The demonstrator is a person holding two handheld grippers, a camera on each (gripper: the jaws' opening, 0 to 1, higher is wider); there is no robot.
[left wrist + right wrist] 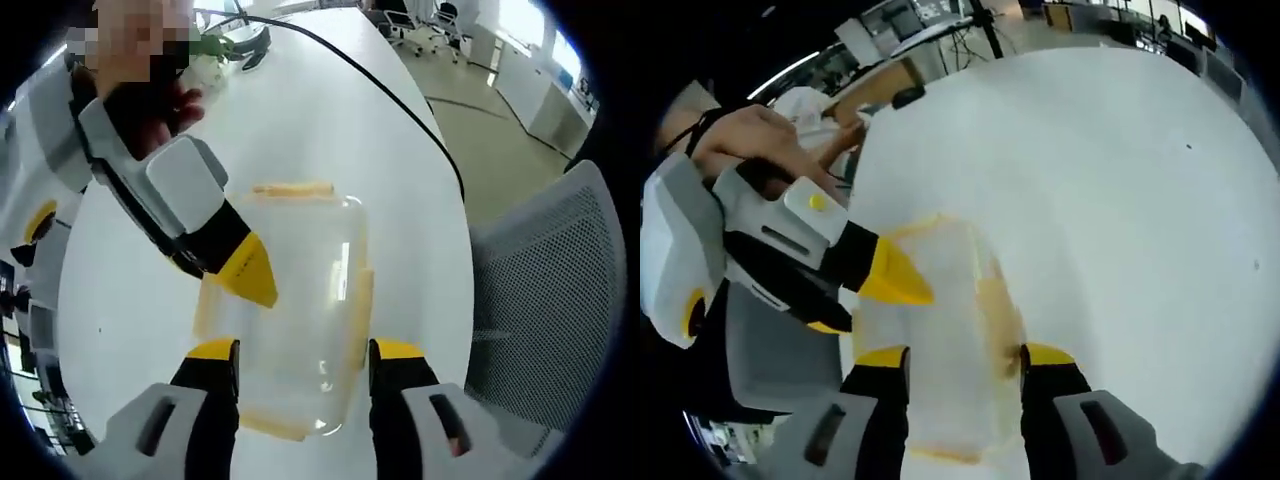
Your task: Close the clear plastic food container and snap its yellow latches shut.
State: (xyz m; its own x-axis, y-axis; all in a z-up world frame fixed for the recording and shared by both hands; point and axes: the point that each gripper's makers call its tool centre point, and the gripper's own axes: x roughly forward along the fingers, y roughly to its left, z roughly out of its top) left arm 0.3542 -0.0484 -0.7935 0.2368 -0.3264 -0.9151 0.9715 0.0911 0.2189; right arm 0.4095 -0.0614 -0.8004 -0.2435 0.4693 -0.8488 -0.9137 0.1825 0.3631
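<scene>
The clear plastic food container (300,300) lies on the white table (330,130) with its lid on. Yellow latches show at its far edge (293,188), its right side (362,305) and its near edge. My left gripper (302,355) stands open, its yellow-tipped jaws flanking the container's near end. My right gripper (250,278) reaches in from the upper left, its yellow tip at the container's left edge. In the right gripper view the container (940,310) sits between the open jaws of my right gripper (962,358), and my left gripper (895,278) comes in from the left.
A black cable (380,85) runs across the far part of the table. A grey mesh chair (550,300) stands off the table's right edge. A hand (150,100) holds the right gripper. Small objects (215,50) lie at the table's far end.
</scene>
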